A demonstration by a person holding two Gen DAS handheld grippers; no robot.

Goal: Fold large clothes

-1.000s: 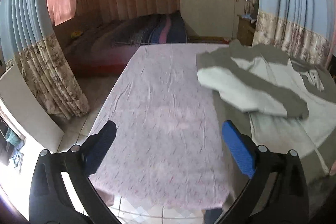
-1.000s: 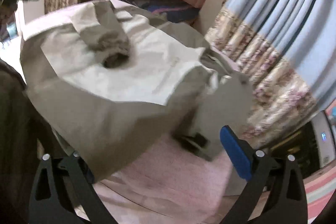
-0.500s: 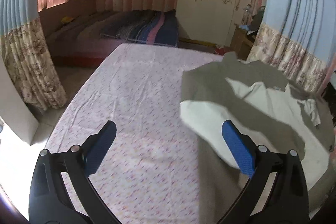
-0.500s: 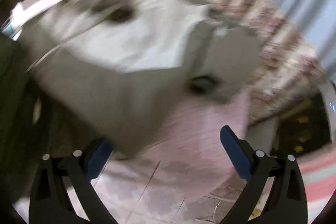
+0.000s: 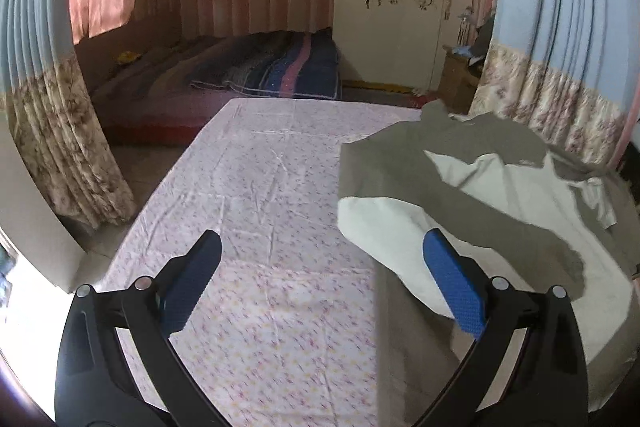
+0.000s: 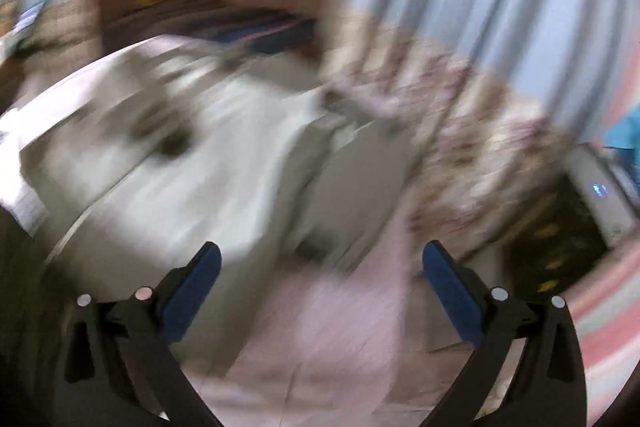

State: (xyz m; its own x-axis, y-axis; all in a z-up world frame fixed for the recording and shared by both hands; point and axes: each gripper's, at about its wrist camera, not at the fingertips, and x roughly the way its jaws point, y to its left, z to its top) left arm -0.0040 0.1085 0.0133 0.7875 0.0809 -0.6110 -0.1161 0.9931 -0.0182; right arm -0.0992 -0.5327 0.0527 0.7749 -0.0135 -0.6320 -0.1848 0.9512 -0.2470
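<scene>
A large grey and cream garment (image 5: 500, 195) lies on the right half of a table covered in a pink patterned cloth (image 5: 272, 227), with a sleeve folded across its body. My left gripper (image 5: 320, 283) is open and empty, held above the cloth just left of the garment. In the right wrist view the picture is blurred by motion: the same garment (image 6: 192, 163) lies ahead and to the left, and my right gripper (image 6: 320, 283) is open and empty over the pink cloth (image 6: 328, 327) near the garment's edge.
A bed with a striped blanket (image 5: 256, 71) stands beyond the table. Blue and floral curtains hang at the left (image 5: 52, 115) and the right (image 5: 560, 67). A white wardrobe (image 5: 400, 7) is at the back. The table's left edge drops to a tiled floor (image 5: 132, 179).
My left gripper has risen and tilted up, so more of the room shows. My right gripper has swung quickly to the right, blurring its view. Both stay open and empty.
</scene>
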